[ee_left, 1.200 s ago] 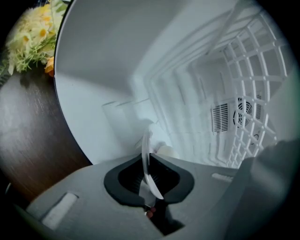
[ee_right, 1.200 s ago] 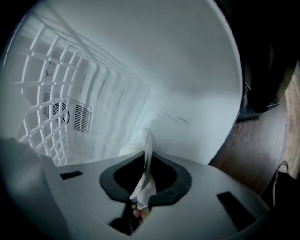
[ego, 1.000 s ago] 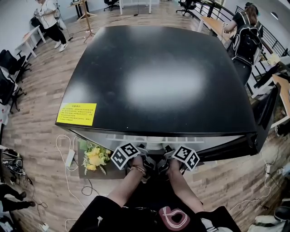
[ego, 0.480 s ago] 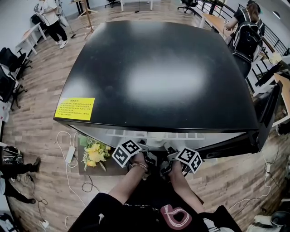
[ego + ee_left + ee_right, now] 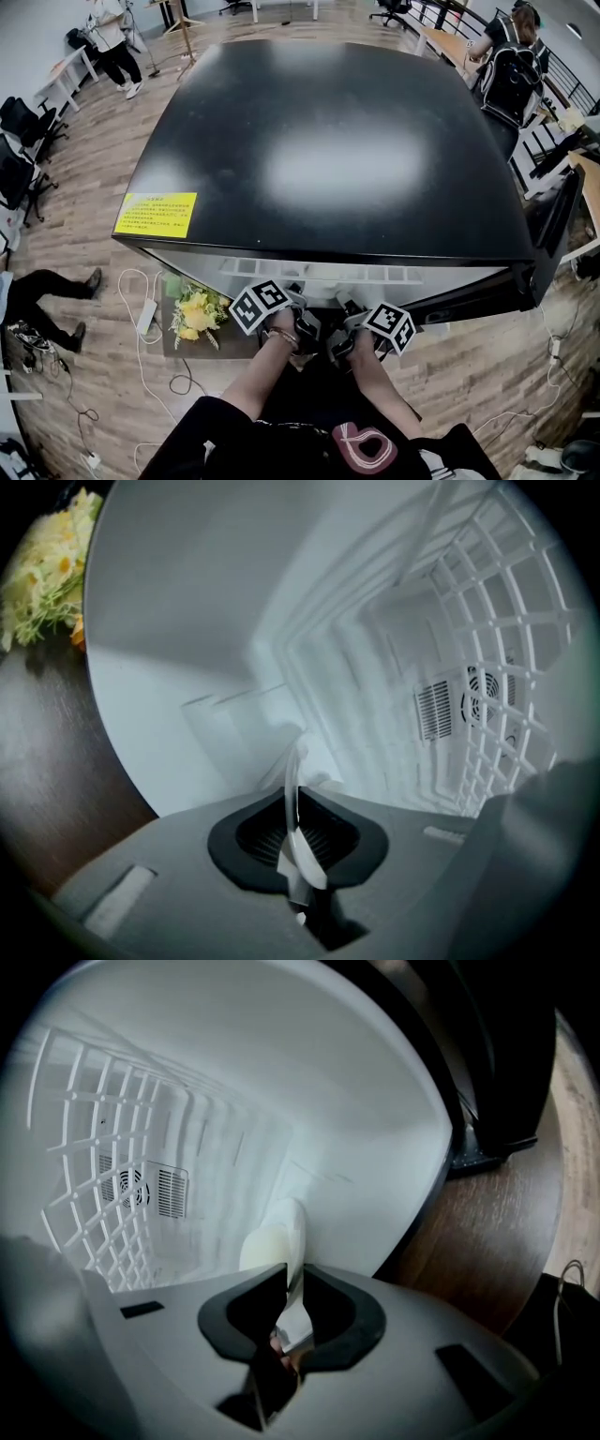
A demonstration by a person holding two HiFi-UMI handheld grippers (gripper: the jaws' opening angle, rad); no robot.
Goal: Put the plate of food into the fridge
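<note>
yellow label (image 5: 156, 215) on fridge top (image 5: 328, 141), print unreadable

The thin white plate (image 5: 292, 766) stands edge-on, its rim pinched in the left tongs (image 5: 296, 834) and in the right tongs (image 5: 294, 1302), whose jaws have just closed a little further on it, with the black-topped fridge's (image 5: 328, 150) open white interior just ahead of both.

Open office: desks (image 5: 64, 77), swivel chairs (image 5: 19, 127), wood floor (image 5: 98, 178) well beyond the jaws; fridge (image 5: 328, 159) around them.
</note>
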